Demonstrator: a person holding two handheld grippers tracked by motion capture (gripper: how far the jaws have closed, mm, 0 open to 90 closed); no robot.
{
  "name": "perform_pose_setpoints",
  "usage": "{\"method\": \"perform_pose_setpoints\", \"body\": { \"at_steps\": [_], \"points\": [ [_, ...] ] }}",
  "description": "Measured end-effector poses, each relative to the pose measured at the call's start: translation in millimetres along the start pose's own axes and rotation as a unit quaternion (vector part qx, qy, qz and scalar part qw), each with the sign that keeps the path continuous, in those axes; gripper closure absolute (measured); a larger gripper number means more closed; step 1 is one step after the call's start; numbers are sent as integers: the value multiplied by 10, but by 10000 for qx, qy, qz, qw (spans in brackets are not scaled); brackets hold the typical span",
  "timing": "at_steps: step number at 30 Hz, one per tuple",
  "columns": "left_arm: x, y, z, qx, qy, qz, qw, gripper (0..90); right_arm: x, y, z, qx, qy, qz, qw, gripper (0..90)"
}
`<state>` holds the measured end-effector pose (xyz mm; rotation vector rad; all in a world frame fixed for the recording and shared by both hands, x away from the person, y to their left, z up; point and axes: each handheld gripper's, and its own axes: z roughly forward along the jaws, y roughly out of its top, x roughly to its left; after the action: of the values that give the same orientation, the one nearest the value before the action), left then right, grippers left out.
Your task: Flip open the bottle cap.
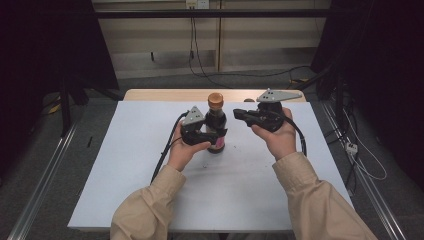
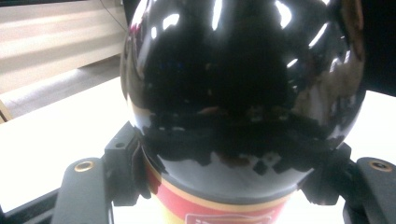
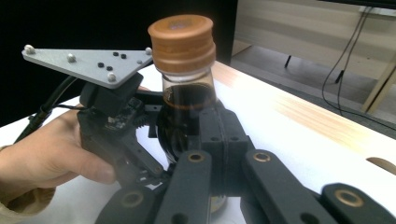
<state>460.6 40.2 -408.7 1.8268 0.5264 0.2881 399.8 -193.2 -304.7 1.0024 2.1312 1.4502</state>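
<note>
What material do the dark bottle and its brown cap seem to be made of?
Bottle: probably glass, perhaps clear plastic. The wall is transparent at the neck, where the dark liquid's level shows, and the body gives sharp, glossy reflections in the left gripper view. A red and cream label wraps its lower part.
Cap: looks like matte brown plastic, with ridged rings around its side and no shine.

A glossy dark-brown glass bottle (image 1: 216, 125) is topped by a ribbed orange-brown cap (image 3: 182, 43). Its label (image 2: 219, 211) is banded in red, with a cream-yellow edge. A matte white sheet (image 1: 125, 165) is laid over a pale wooden table (image 1: 165, 95). Both grippers are moulded in black plastic; brass-coloured pivot pins and a grey triangular plate are fitted. Beige sleeves (image 1: 145, 210) are worn.
</note>
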Motion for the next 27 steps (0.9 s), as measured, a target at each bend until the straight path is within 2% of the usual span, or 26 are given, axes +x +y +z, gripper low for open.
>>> {"method": "perform_pose_setpoints", "body": {
  "at_steps": [8, 15, 27],
  "points": [
    [3, -2, 3, -6, 2, -18, 10000, 302, 18, 160, 135, 50, 94, -79, 9999, 900],
    [4, -1, 8, -9, -5, -25, 10000, 303, -9, 221, 158, 39, 81, -70, 9999, 900],
    [-2, 1, 9, 10, 21, 3, 10000, 305, 37, 340, 210, 119, 48, -267, 9996, 900]
  ]
}}
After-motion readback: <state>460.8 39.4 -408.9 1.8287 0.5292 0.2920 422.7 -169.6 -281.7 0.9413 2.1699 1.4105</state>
